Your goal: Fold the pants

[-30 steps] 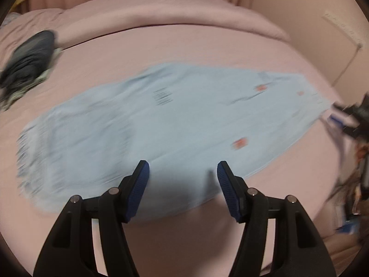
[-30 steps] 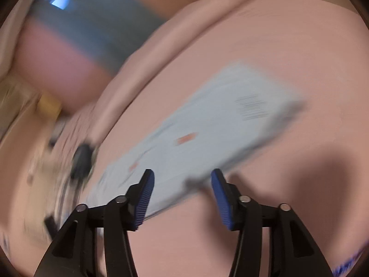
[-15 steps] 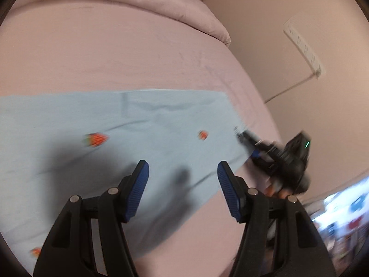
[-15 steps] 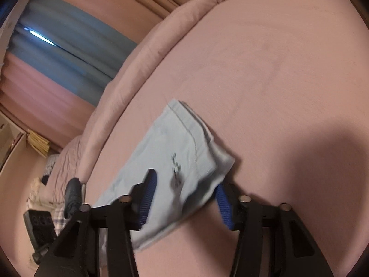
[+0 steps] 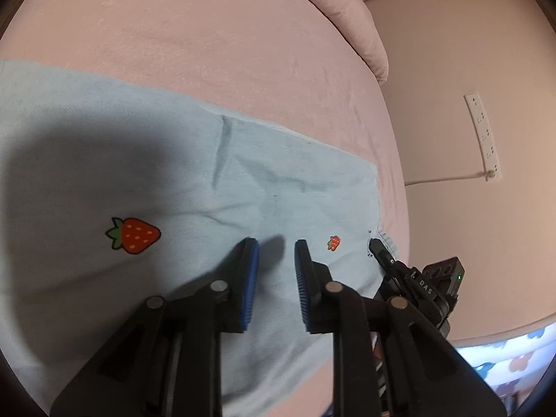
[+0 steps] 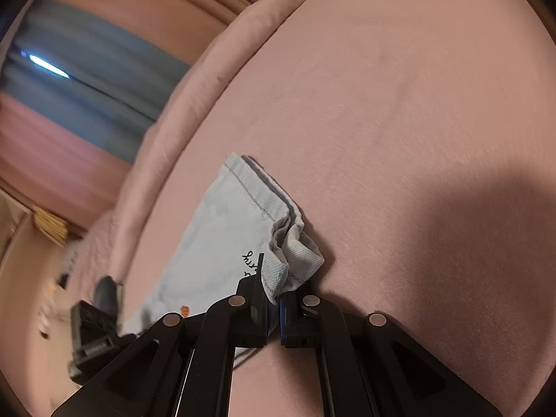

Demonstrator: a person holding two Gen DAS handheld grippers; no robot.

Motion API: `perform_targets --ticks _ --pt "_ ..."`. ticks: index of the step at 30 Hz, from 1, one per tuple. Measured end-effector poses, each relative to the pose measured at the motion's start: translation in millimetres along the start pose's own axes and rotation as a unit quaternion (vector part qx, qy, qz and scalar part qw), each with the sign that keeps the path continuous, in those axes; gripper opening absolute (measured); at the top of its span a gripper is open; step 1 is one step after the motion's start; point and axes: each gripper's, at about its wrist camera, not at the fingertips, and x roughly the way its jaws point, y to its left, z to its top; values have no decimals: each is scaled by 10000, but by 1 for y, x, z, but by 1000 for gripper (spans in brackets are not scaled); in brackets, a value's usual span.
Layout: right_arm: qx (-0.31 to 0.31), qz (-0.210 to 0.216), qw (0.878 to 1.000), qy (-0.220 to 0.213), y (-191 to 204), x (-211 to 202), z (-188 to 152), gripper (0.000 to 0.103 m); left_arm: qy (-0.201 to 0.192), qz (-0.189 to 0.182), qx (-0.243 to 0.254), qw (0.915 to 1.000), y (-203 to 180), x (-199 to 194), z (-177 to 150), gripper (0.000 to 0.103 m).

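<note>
Light blue pants (image 5: pixel 173 180) with red strawberry prints lie flat on a pink bed. My left gripper (image 5: pixel 274 253) hovers low over the cloth near its right end, jaws narrowed but still apart, with nothing between them. In the right wrist view my right gripper (image 6: pixel 274 299) is shut on the near corner of the pants (image 6: pixel 226 236), where the hem bunches up in folds. The right gripper also shows in the left wrist view (image 5: pixel 378 253), at the far right corner of the cloth.
The pink bed (image 6: pixel 399 104) runs wide beyond the pants. A rolled pink duvet (image 5: pixel 347 10) lies along the far edge. A wall with a white power strip (image 5: pixel 483 135) stands to the right of the bed. Curtains (image 6: pixel 69 80) hang behind.
My right gripper closed on the pants' corner, which was between open jaws half a second ago. My left gripper moved lower and nearer the cloth's right end, and its jaws narrowed.
</note>
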Motion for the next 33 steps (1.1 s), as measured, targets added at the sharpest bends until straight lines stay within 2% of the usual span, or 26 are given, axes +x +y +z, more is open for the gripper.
perform_targets --ticks 1,2,3,4,7,11,14,18,21,23,24,25,26,27,28,33 --pt "-156 -7 9998 -93 10 -7 1 1 -30 -69 -49 10000 1 -2 2 51" --pt "-283 -23 9995 -166 16 -12 1 1 -142 -222 -133 9996 -2 -10 1 62" --pt "-482 -65 9985 -262 29 -19 2 1 -235 -262 -171 9992 -5 -20 2 80" --pt "-651 -109 9973 -333 41 -20 3 1 -351 -227 -193 9989 -8 -28 0 87" --pt "-1217 -259 9911 -480 71 -30 -1 1 -413 -296 -90 9987 -16 -45 -5 87" --pt "-2332 -286 9697 -671 128 -36 -24 1 -537 -778 -177 9954 -17 -69 -12 88" --pt "-3280 -195 9417 -715 172 -33 -57 1 -496 -1175 -244 9915 -17 -82 -16 92" --pt "-4221 -2 9044 -626 207 -20 -108 1 -502 -1498 -292 9870 -19 -85 -17 97" --pt "-4639 153 8851 -348 220 -5 -140 1 -283 -1611 -516 9852 -15 -74 -9 98" --pt "-4837 104 8750 -194 225 3 -156 1 -328 -1395 -651 9875 -4 -69 -8 95" --pt "-4959 40 8683 -115 226 9 -165 1 -422 -1209 -659 9896 1 -70 -9 83" --pt "-5047 -33 8632 -88 225 13 -172 1 -453 -1087 -667 9908 5 -71 -9 61" --pt "-5114 -108 8592 -71 225 16 -176 1 -458 -946 -684 9921 11 -71 -9 48" --pt "-5143 -155 8575 -47 226 19 -178 1 -460 -833 -684 9931 16 -72 -9 23" --pt "-5151 -165 8570 -41 224 16 -181 1 -517 -691 -622 9943 20 -76 -9 13" --pt "-5297 -84 8480 -184 245 14 -192 1 -1023 -524 -31 9934 15 -114 -9 9"
